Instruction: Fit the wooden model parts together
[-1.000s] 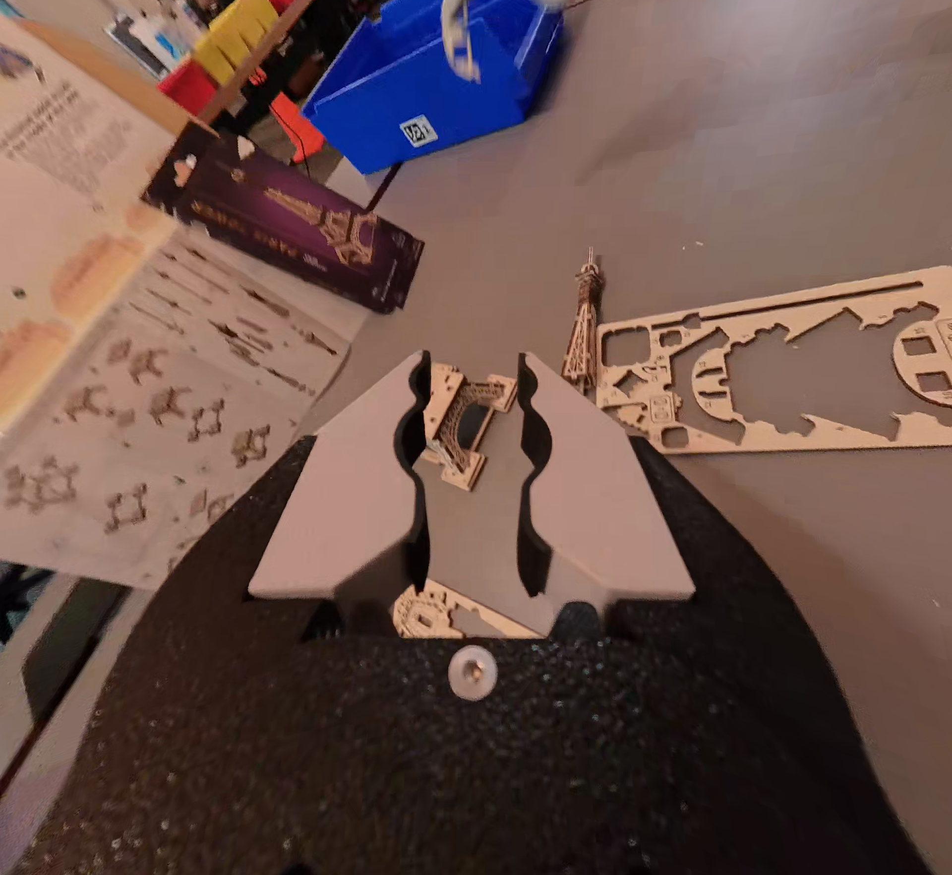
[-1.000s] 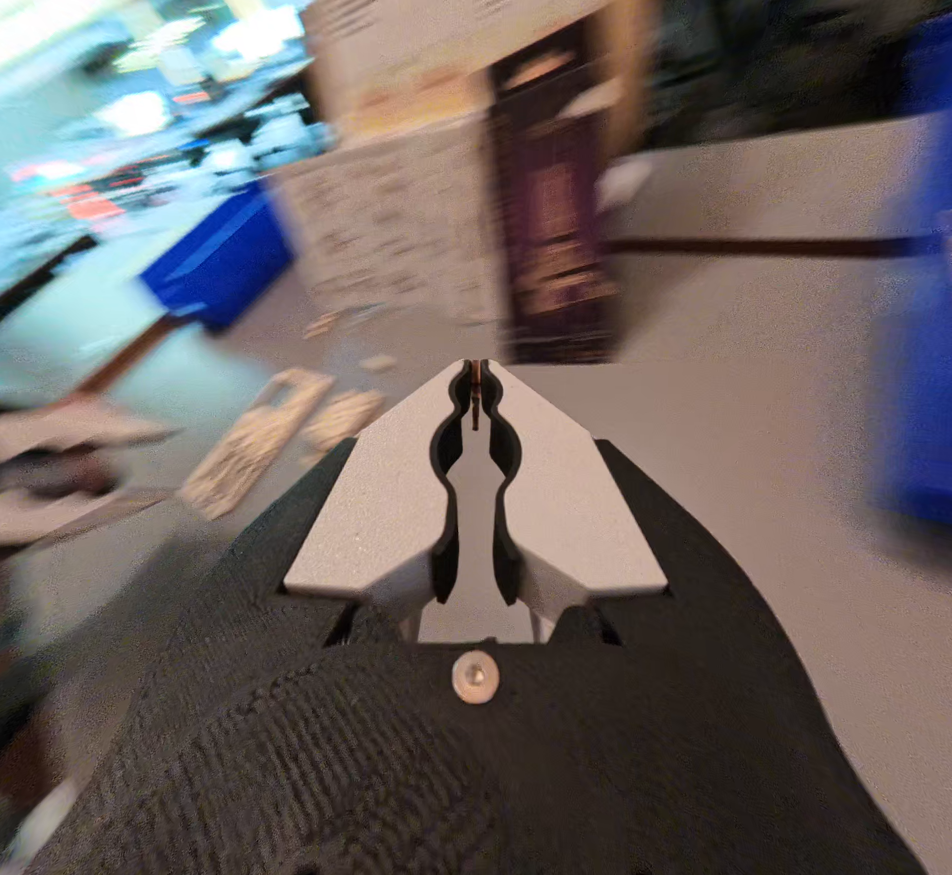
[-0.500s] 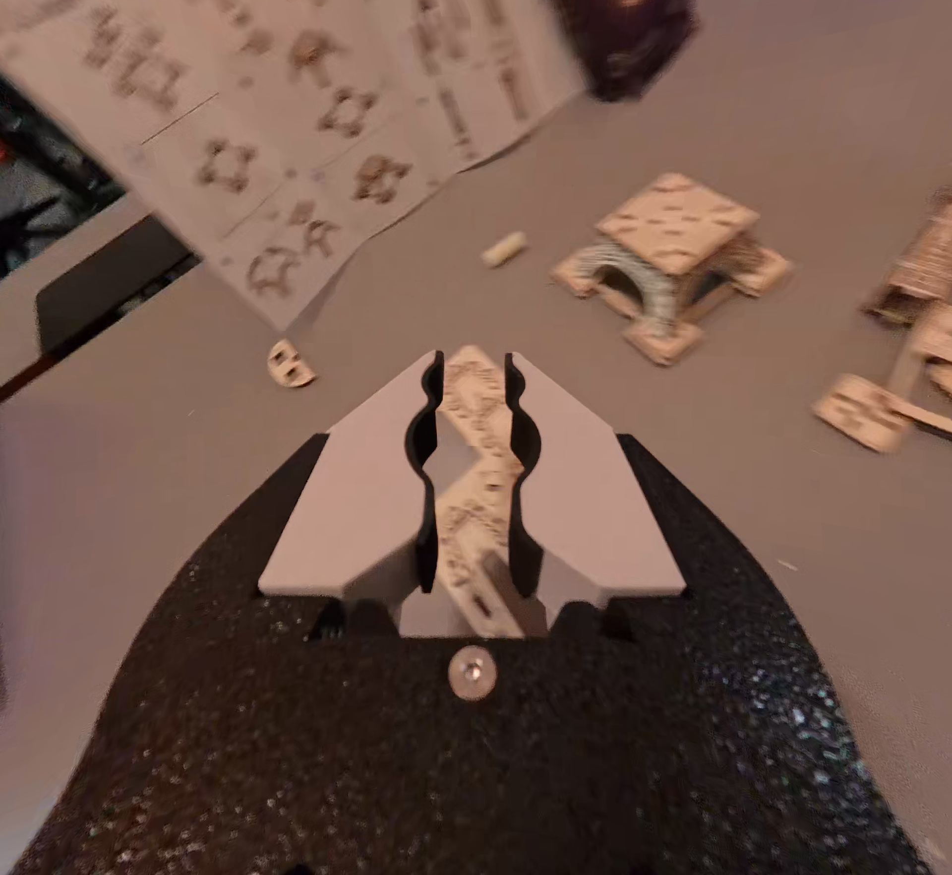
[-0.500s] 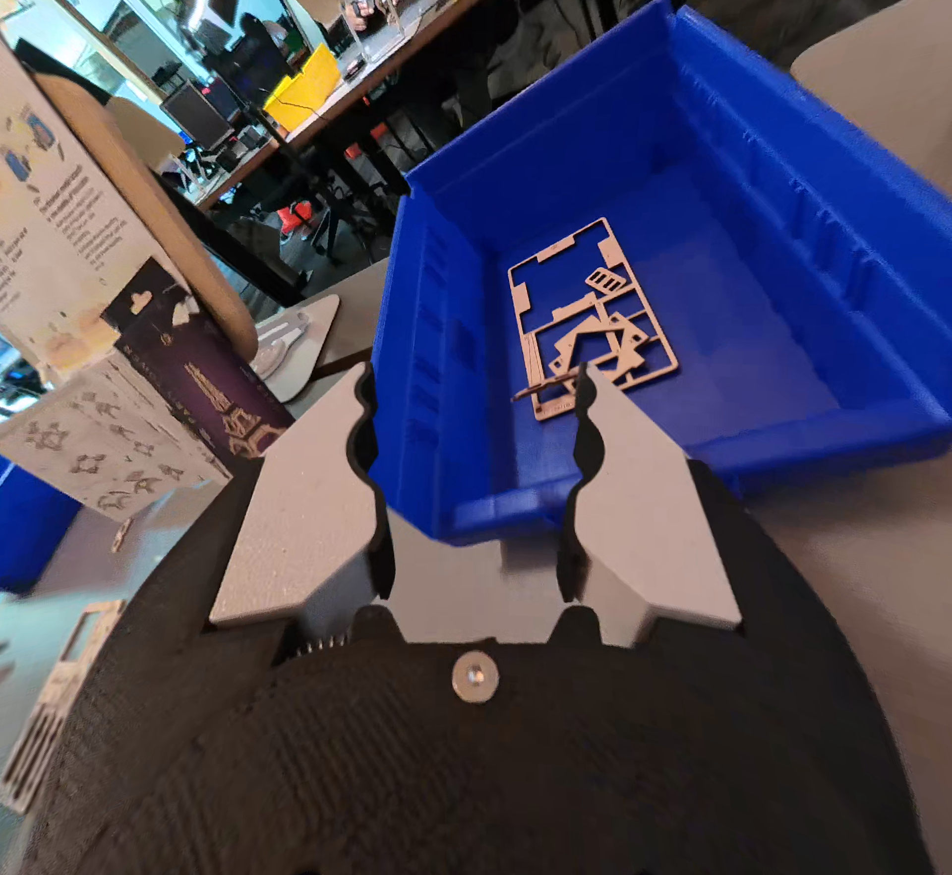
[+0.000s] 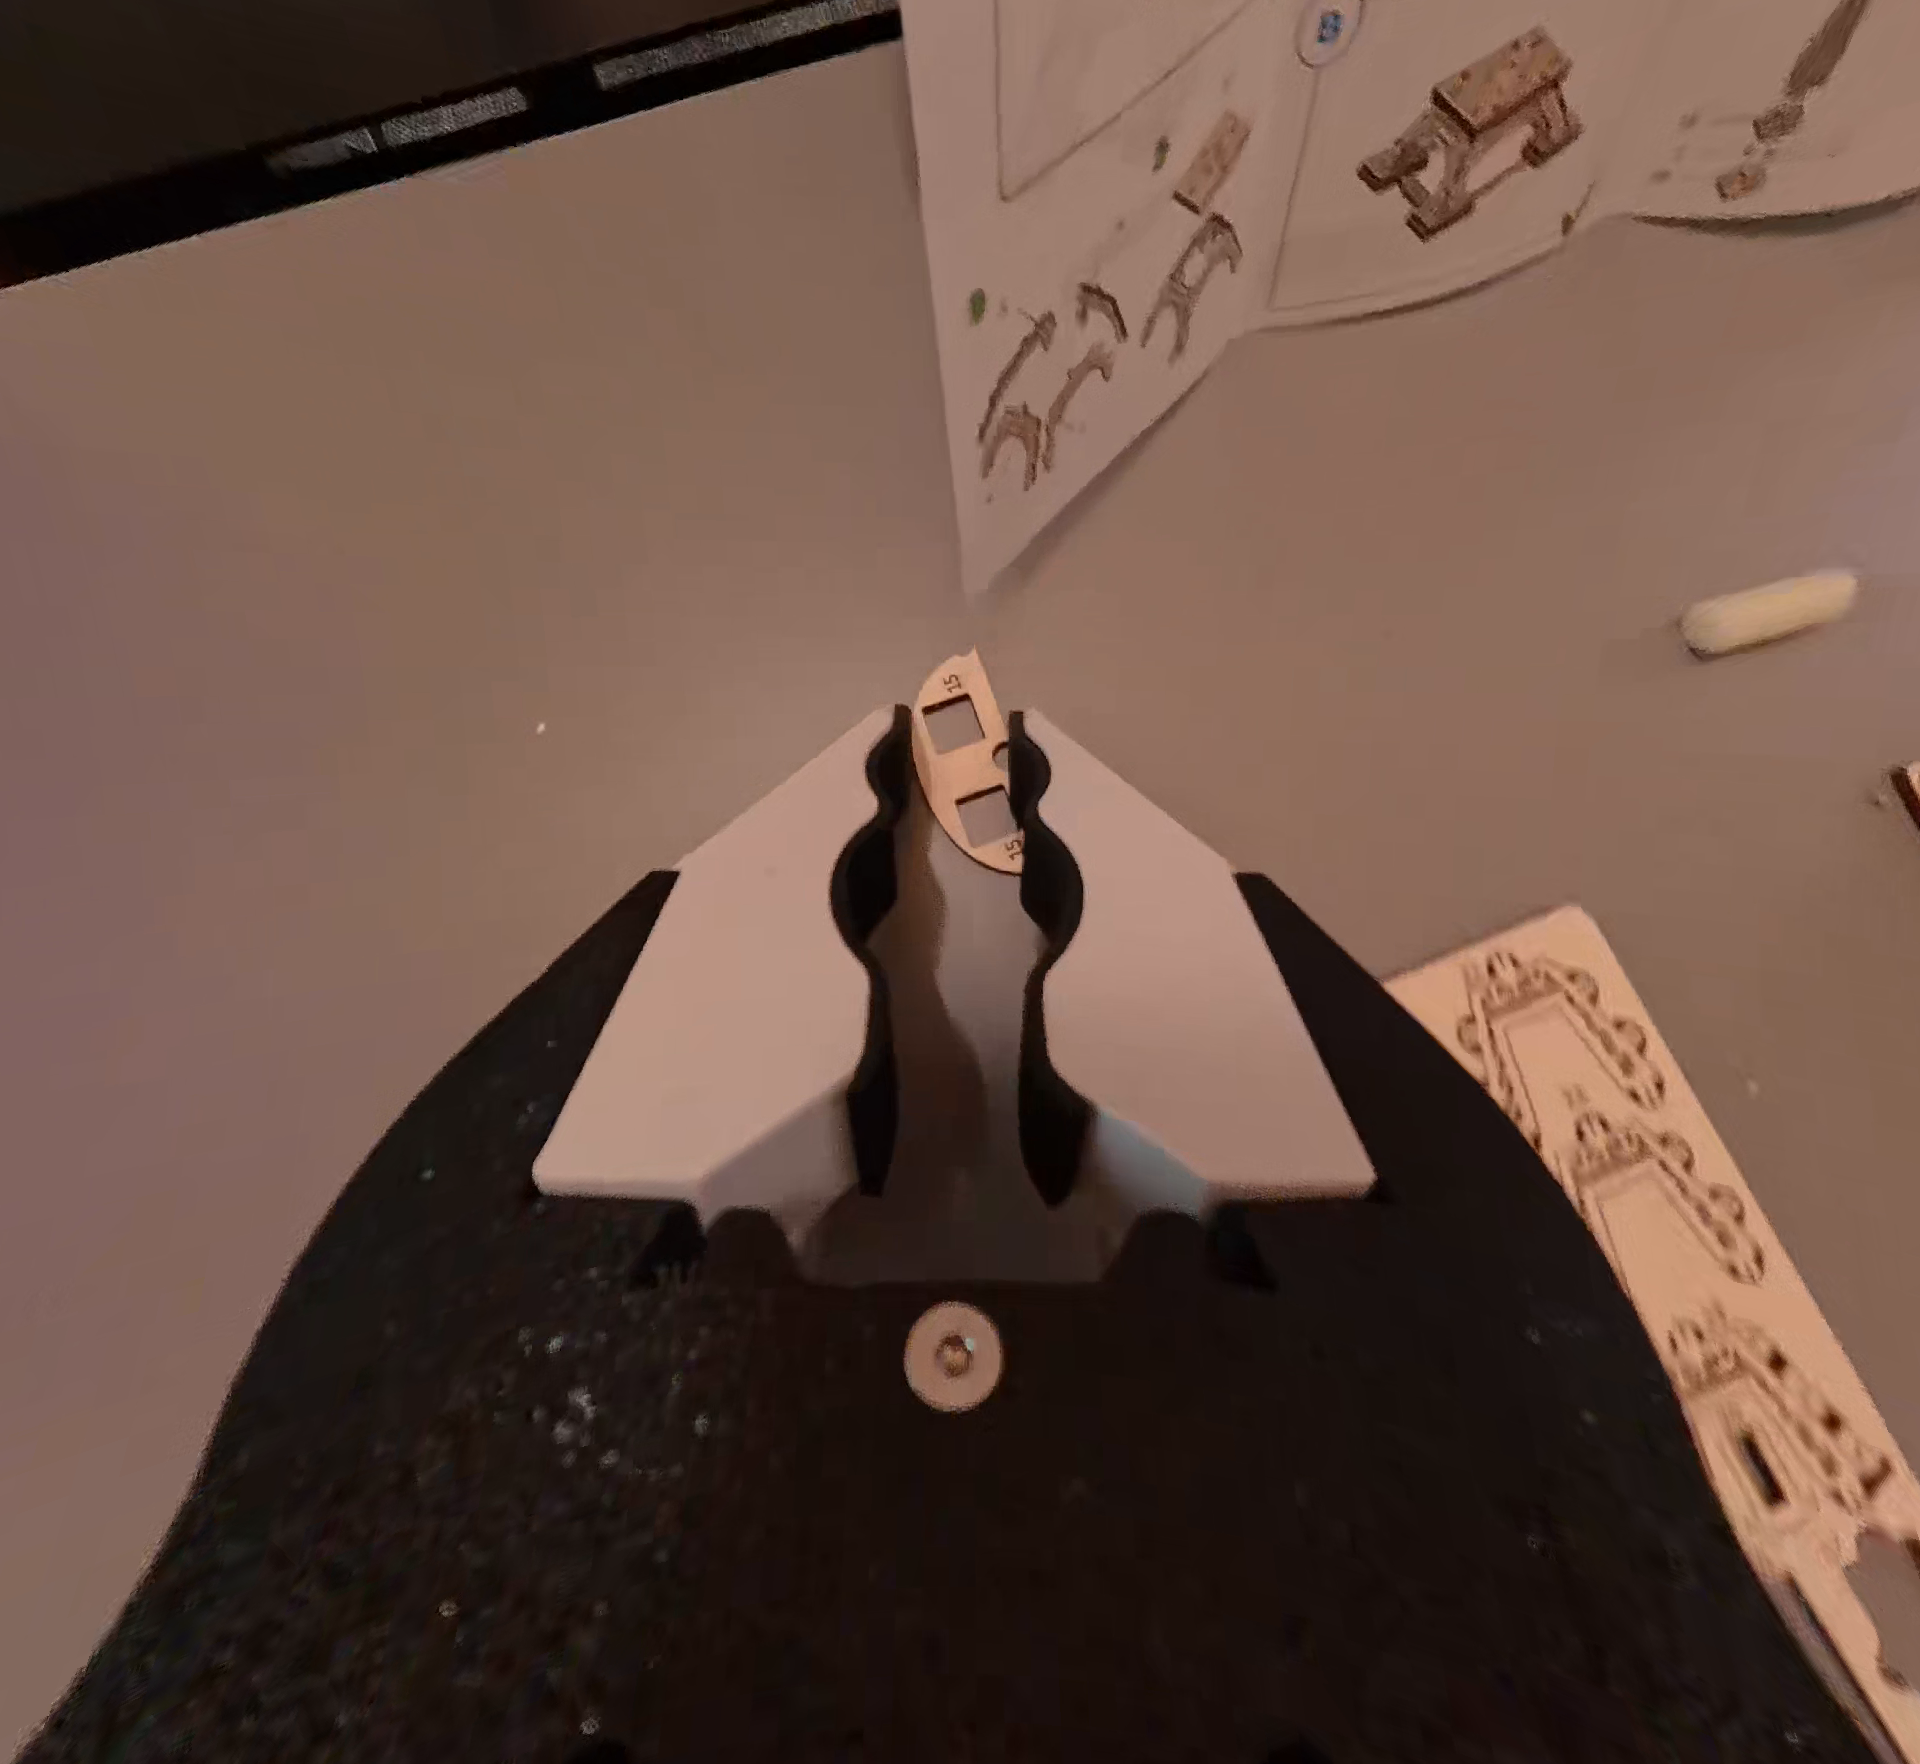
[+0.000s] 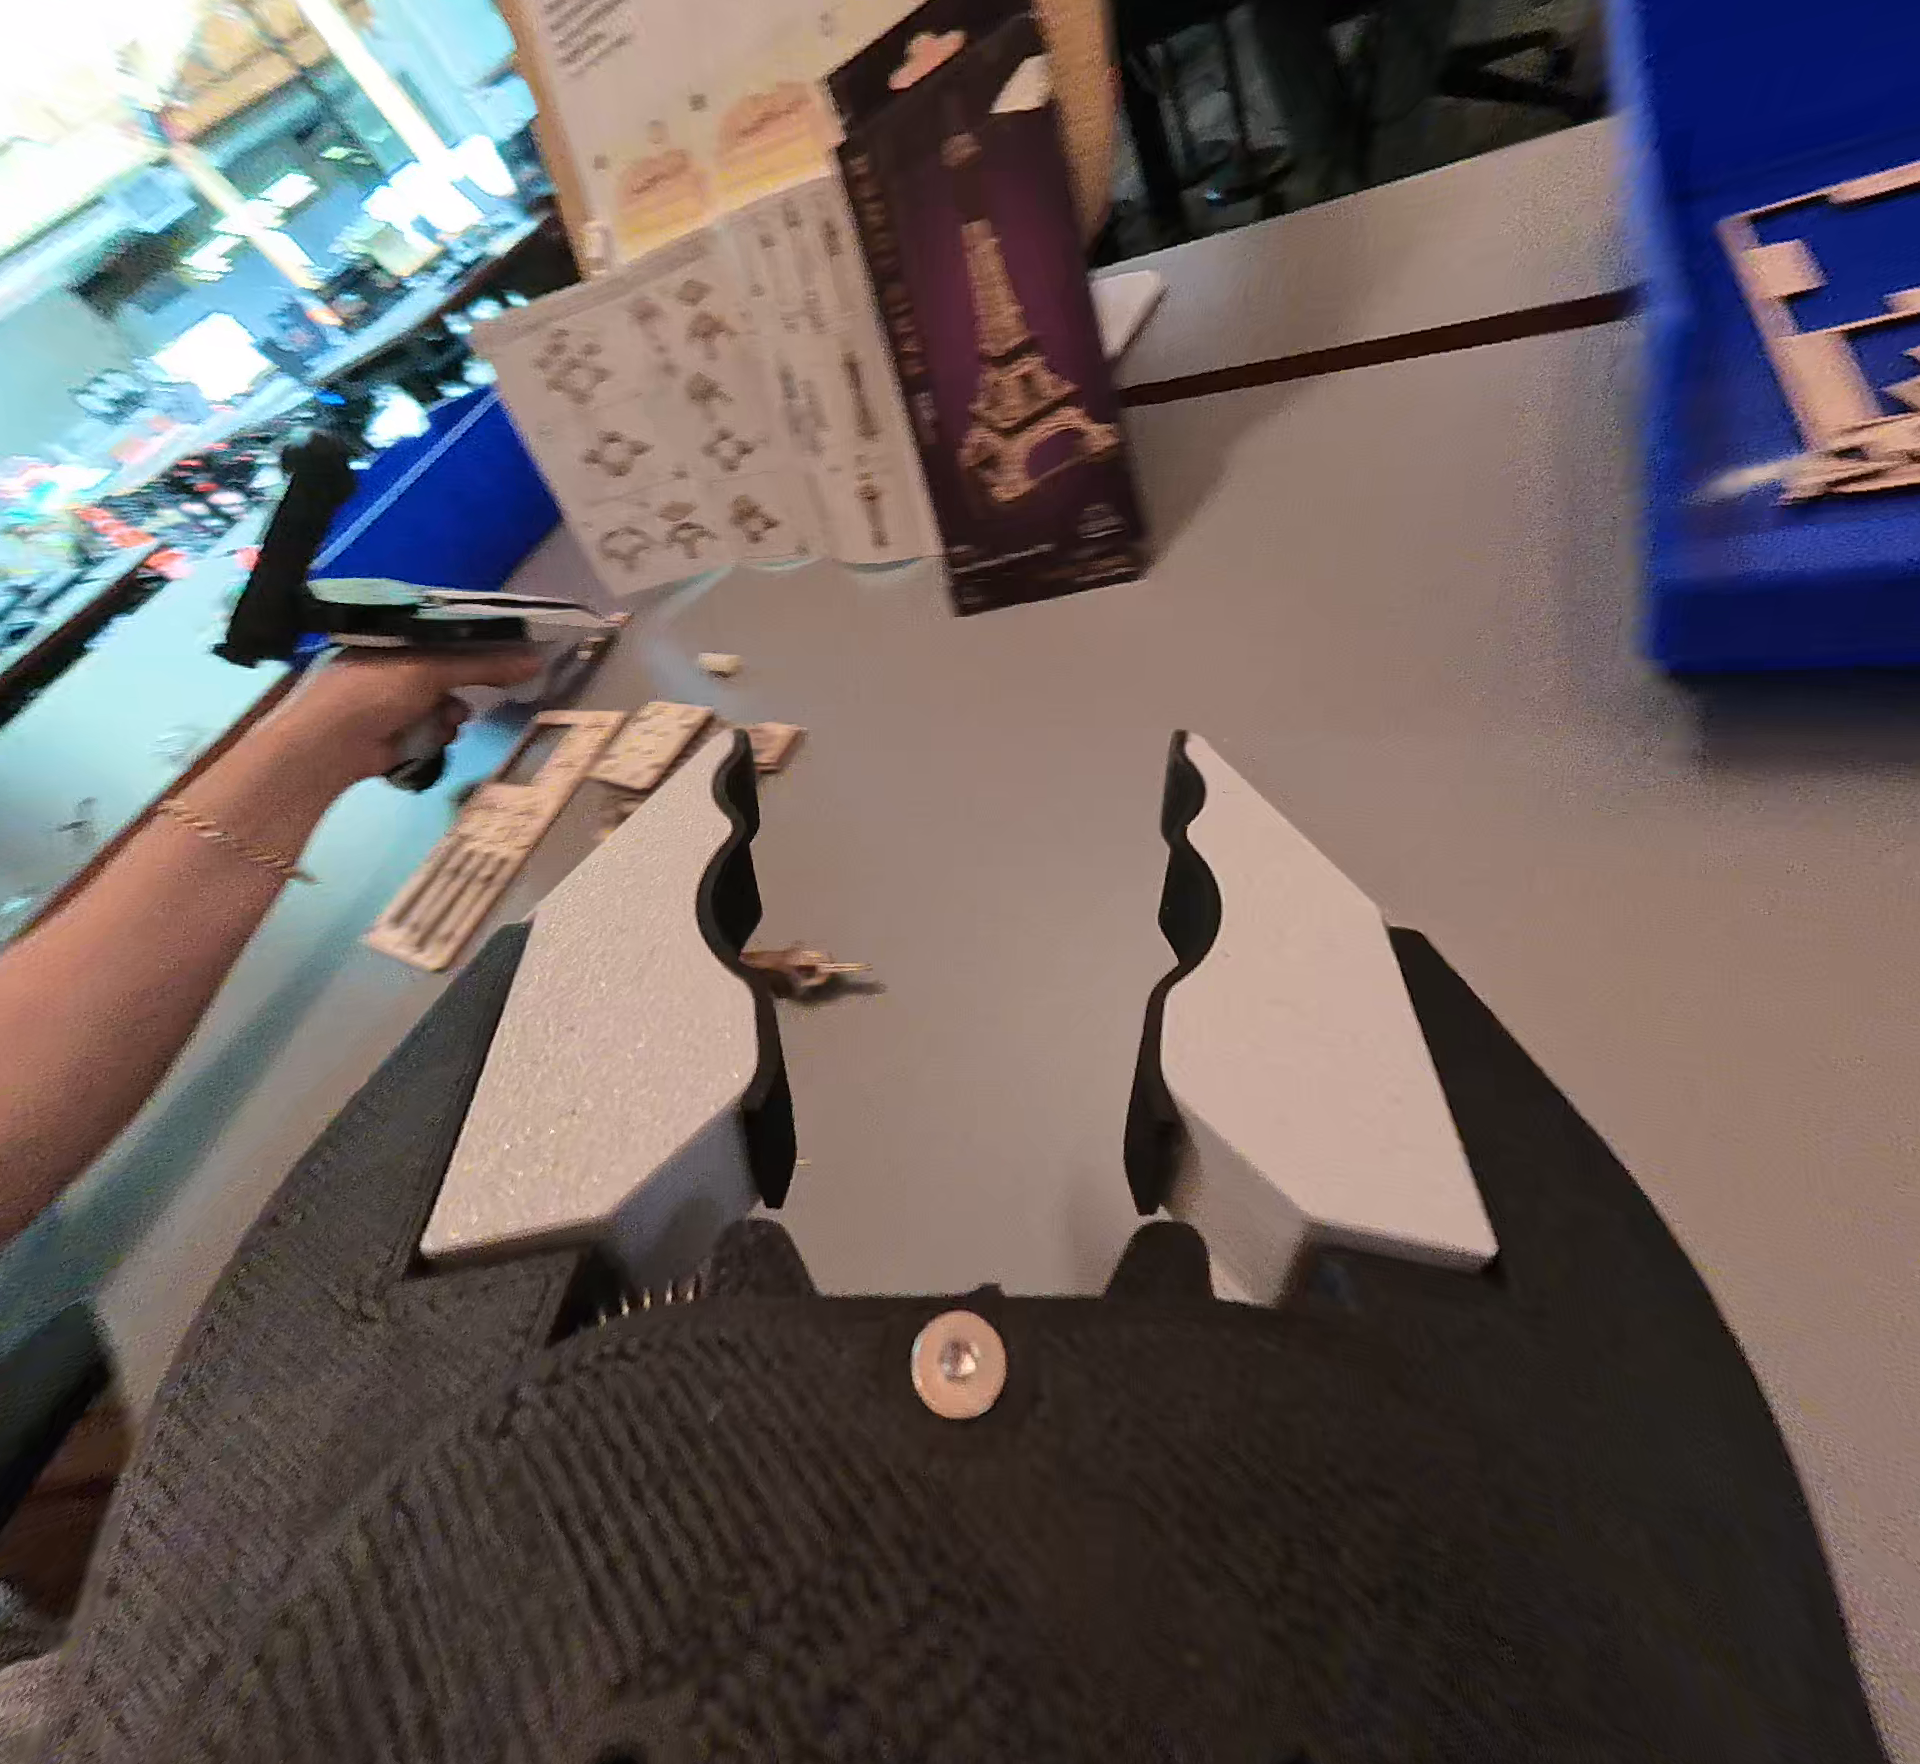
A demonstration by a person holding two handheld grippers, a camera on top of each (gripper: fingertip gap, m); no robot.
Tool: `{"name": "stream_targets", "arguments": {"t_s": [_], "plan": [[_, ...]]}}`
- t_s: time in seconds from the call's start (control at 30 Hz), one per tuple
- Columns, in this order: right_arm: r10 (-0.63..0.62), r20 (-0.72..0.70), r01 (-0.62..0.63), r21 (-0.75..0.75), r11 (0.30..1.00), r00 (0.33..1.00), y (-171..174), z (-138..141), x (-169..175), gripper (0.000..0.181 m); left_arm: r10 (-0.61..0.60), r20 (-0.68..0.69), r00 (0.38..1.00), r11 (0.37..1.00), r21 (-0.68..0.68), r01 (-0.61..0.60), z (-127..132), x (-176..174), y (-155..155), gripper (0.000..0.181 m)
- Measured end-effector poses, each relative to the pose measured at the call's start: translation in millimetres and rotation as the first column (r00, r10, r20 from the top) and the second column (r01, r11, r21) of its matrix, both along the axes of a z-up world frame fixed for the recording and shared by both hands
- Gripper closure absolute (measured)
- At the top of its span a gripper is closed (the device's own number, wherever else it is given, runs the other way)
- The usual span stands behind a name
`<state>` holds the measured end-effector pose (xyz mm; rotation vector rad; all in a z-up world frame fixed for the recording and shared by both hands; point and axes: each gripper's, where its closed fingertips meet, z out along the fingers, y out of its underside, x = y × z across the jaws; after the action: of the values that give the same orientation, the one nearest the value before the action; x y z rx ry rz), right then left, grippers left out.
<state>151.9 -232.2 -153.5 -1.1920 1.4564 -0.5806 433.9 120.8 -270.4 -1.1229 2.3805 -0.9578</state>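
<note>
Left tool (image 5: 956, 727) has swung down onto the one small curved wooden piece (image 5: 961, 769), which has two square holes and a number at each end. Its fingers are narrow around the piece, can't tell if it's pinched. Right tool (image 6: 961, 758) gapes wide and empty, now over the tabletop (image 6: 1351, 675) instead of the blue bin (image 6: 1766, 571). One purple box (image 6: 997, 312) stands behind.

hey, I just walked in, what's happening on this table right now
A person is building a wooden model with a handheld gripper in each hand. The left gripper hovers low over the grey table, its fingertips either side of a small curved wooden piece with two square holes; no grip yet, as far as I can tell. The right gripper is wide open and empty. Nearby are an instruction sheet, punched wooden sheets, the purple kit box and a blue bin.
</note>
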Motion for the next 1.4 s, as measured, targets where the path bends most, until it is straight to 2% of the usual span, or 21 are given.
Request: {"name": "stream_targets", "arguments": {"t_s": [0.1,0.17,0.2,0.23,0.3,0.37,0.47,0.6,0.67,0.7,0.8,0.83,0.9,0.97,1.03,1.1,1.17,1.23,1.3,1.33,1.4], "plan": [[0.114,0.024,-0.115,0.053,0.992,0.993,46,6,7,0.111,-0.077,0.013,0.997,0.996,-0.038,0.078,10,-28,2,0.165],[0.221,0.029,-0.223,0.083,0.971,0.975,82,9,14,0.111,-0.191,0.113,0.975,0.968,-0.14,0.206,42,-60,-14,0.165],[0.284,0.026,-0.285,0.105,0.953,0.958,101,9,17,0.112,-0.27,0.199,0.942,0.938,-0.168,0.304,63,-81,-26,0.165],[0.343,0.025,-0.343,0.133,0.93,0.939,119,9,20,0.112,-0.372,0.286,0.883,0.888,-0.166,0.428,83,-109,-41,0.165],[0.447,0.027,-0.443,0.187,0.877,0.894,155,10,27,0.116,-0.555,0.43,0.712,0.764,-0.076,0.641,109,-168,-70,0.165],[0.55,0.029,-0.543,0.213,0.812,0.834,190,10,29,0.115,-0.648,0.502,0.573,0.677,0.033,0.736,120,-211,-89,0.165],[0.631,0.058,-0.624,0.246,0.742,0.773,223,17,27,0.117,-0.681,0.584,0.441,0.611,0.123,0.782,132,-248,-102,0.165],[0.687,0.074,-0.68,0.25,0.689,0.723,243,18,16,0.13,-0.718,0.607,0.339,0.544,0.186,0.818,129,-275,-114,0.165],[0.719,0.055,-0.709,0.229,0.667,0.693,247,13,7,0.169,-0.71,0.633,0.308,0.537,0.205,0.818,129,-282,-120,0.165],[0.733,0.049,-0.723,0.22,0.654,0.678,248,10,3,0.18,-0.708,0.637,0.304,0.54,0.211,0.815,129,-284,-123,0.165],[0.745,0.029,-0.736,0.185,0.652,0.667,239,7,-4,0.181,-0.69,0.655,0.307,0.535,0.176,0.827,128,-291,-130,0.165],[0.722,0.02,-0.714,0.163,0.68,0.692,228,7,-1,0.181,-0.679,0.661,0.32,0.543,0.158,0.825,127,-291,-131,0.164],[0.6,0.003,-0.598,0.078,0.797,0.8,183,12,16,0.18,-0.66,0.649,0.378,0.597,0.147,0.789,123,-281,-126,0.154],[0.351,-0.004,-0.351,-0.025,0.936,0.936,99,21,42,0.181,-0.646,0.608,0.462,0.647,0.114,0.754,115,-271,-115,0.153],[0.069,0.032,-0.067,-0.07,0.995,0.997,-1,36,59,0.181,-0.622,0.542,0.565,0.697,0.054,0.715,103,-263,-102,0.154],[-0.168,0.026,0.168,-0.033,0.985,0.986,-95,40,67,0.181,-0.632,0.458,0.625,0.711,0.022,0.703,85,-265,-89,0.154],[-0.292,0.009,0.291,0.045,0.956,0.956,-160,41,72,0.18,-0.636,0.391,0.665,0.733,0.035,0.68,67,-268,-77,0.155],[-0.366,-0.02,0.366,0.07,0.928,0.93,-205,35,80,0.181,-0.64,0.345,0.686,0.744,0.058,0.665,53,-273,-67,0.155],[-0.383,-0.028,0.384,0.052,0.922,0.923,-229,35,92,0.18,-0.647,0.302,0.7,0.742,0.037,0.67,44,-284,-64,0.155],[-0.382,-0.018,0.382,0.042,0.923,0.924,-236,36,99,0.173,-0.648,0.283,0.707,0.739,0.013,0.673,41,-290,-65,0.155],[-0.368,-0.086,0.372,0.041,0.927,0.926,-242,28,105,0.113,-0.651,0.264,0.712,0.734,-0.022,0.679,36,-301,-69,0.155]]}}
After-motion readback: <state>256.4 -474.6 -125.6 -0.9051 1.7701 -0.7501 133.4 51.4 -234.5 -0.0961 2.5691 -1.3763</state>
